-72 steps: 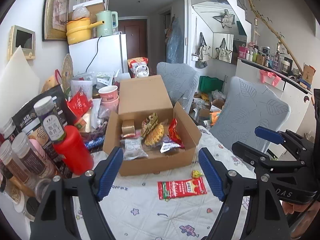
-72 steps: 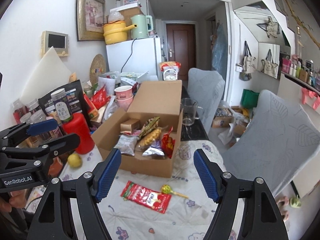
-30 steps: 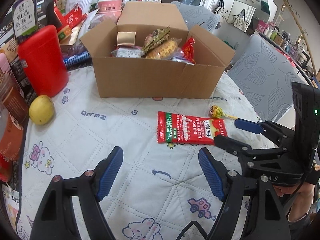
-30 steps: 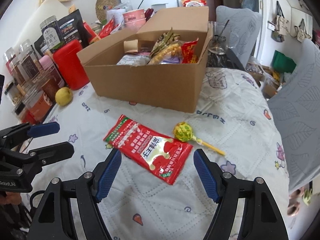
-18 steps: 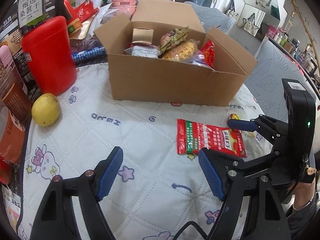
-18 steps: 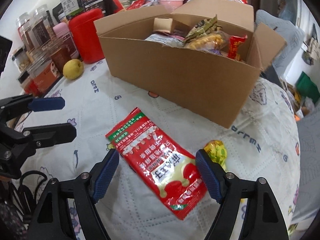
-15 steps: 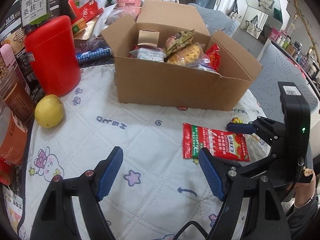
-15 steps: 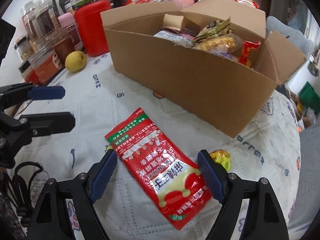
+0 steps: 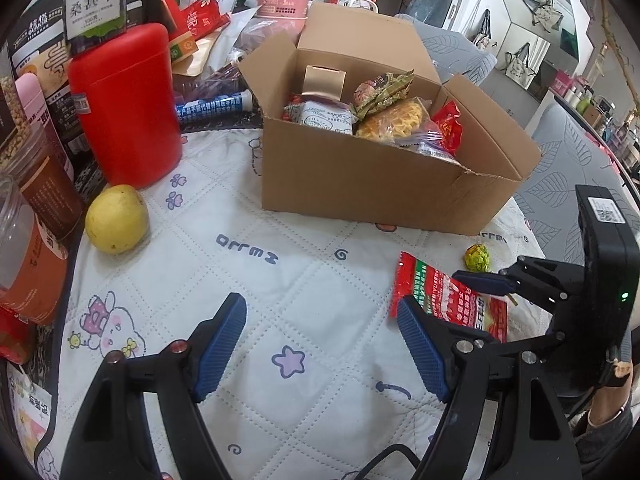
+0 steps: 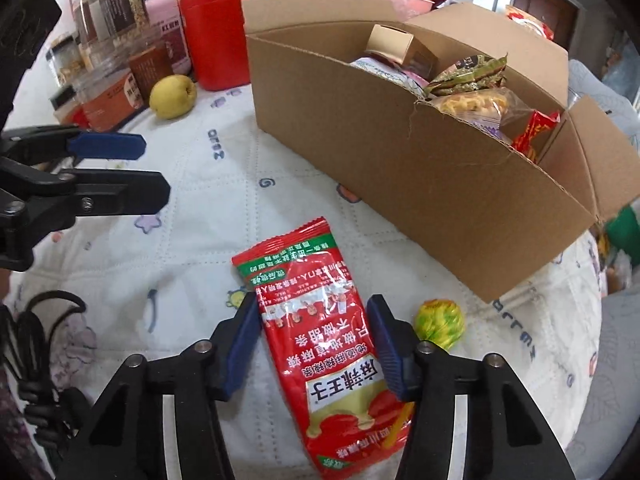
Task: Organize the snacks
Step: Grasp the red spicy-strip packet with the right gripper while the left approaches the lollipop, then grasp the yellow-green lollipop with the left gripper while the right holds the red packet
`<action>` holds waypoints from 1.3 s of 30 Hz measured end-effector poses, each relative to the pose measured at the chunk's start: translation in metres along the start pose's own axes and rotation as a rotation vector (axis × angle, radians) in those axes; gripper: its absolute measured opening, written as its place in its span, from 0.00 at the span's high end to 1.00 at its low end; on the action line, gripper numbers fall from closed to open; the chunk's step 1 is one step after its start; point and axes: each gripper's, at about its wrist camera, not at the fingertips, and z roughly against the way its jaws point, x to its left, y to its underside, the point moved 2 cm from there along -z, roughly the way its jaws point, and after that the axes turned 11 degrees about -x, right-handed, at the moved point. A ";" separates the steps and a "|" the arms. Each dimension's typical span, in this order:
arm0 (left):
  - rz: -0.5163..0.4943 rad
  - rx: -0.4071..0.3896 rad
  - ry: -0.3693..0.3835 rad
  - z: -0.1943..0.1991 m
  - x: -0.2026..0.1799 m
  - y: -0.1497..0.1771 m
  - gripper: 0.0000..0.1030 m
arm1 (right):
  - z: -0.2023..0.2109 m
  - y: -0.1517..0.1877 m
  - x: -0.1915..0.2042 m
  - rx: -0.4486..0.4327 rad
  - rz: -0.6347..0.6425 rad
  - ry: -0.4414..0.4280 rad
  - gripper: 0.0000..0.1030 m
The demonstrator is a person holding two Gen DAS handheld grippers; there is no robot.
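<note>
A red snack packet (image 10: pixel 320 340) lies flat on the quilted tablecloth (image 10: pixel 192 240), in front of an open cardboard box (image 10: pixel 400 160) with several snacks in it. My right gripper (image 10: pixel 314 340) straddles the packet and its jaws are closing. Both blue pads (image 10: pixel 244 340) touch the packet's long edges, and the film crinkles between them. A green-yellow wrapped lollipop (image 10: pixel 438 322) rests just right of that gripper. My left gripper (image 9: pixel 320 348) hovers open over bare cloth, left of the packet (image 9: pixel 440 300), with nothing between its fingers.
A yellow fruit (image 9: pixel 116 218) and a red canister (image 9: pixel 124 104) stand left of the box (image 9: pixel 380 184). Jars and packets crowd the table's left edge. A grey chair (image 9: pixel 568 184) is behind the box. A person's hand (image 9: pixel 608 420) holds the right gripper.
The right gripper has come down over the red packet and its jaws have narrowed from wide apart onto the packet's edges. The left gripper has drifted a little sideways, staying open.
</note>
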 end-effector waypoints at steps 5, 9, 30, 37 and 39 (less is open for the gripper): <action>-0.009 -0.017 0.013 0.006 -0.008 -0.003 0.24 | 0.030 0.005 -0.004 -0.056 -0.084 0.003 0.50; -0.030 -0.021 0.039 0.004 -0.024 -0.005 0.24 | 0.057 0.015 -0.015 -0.094 -0.151 0.034 0.50; -0.173 0.087 0.230 -0.077 -0.146 -0.004 0.42 | 0.127 0.086 -0.095 -0.176 -0.462 0.285 0.50; -0.148 0.124 0.200 -0.101 -0.151 -0.003 0.67 | 0.124 0.090 -0.102 -0.182 -0.489 0.283 0.49; -0.147 0.125 0.192 -0.102 -0.151 -0.003 0.75 | 0.125 0.090 -0.103 -0.184 -0.495 0.283 0.49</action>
